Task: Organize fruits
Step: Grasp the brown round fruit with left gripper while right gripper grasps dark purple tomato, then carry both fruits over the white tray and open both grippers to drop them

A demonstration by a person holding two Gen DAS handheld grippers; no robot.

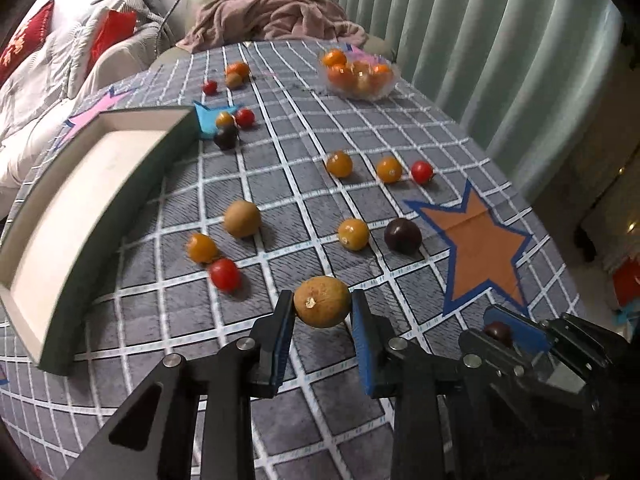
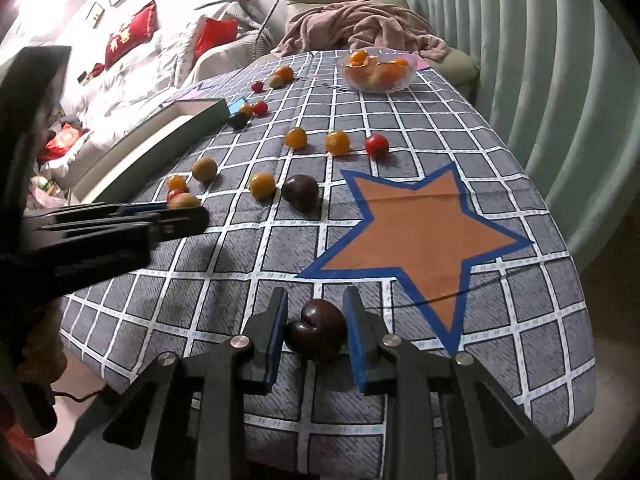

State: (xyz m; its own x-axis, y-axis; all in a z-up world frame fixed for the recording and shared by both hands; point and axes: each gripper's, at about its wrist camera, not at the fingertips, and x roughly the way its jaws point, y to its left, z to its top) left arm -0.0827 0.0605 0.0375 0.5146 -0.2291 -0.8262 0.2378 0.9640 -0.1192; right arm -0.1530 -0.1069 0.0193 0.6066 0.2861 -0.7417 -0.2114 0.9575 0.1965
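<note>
My left gripper (image 1: 323, 307) is shut on a tan round fruit (image 1: 322, 301) and holds it above the checked tablecloth; it also shows in the right wrist view (image 2: 184, 210). My right gripper (image 2: 316, 326) is shut on a dark purple fruit (image 2: 317, 330) near the table's front edge; it shows at the lower right of the left wrist view (image 1: 500, 330). Several orange, red, tan and dark fruits lie loose on the cloth, such as a tan one (image 1: 241, 218) and a dark one (image 1: 402, 235). A white tray (image 1: 76, 200) with dark green walls sits at the left.
A clear bowl (image 1: 358, 74) of orange fruits stands at the far right of the table. An orange star (image 2: 416, 224) with blue border marks the cloth. A chair with a pink blanket (image 1: 276, 16) stands behind the table; curtains hang at right.
</note>
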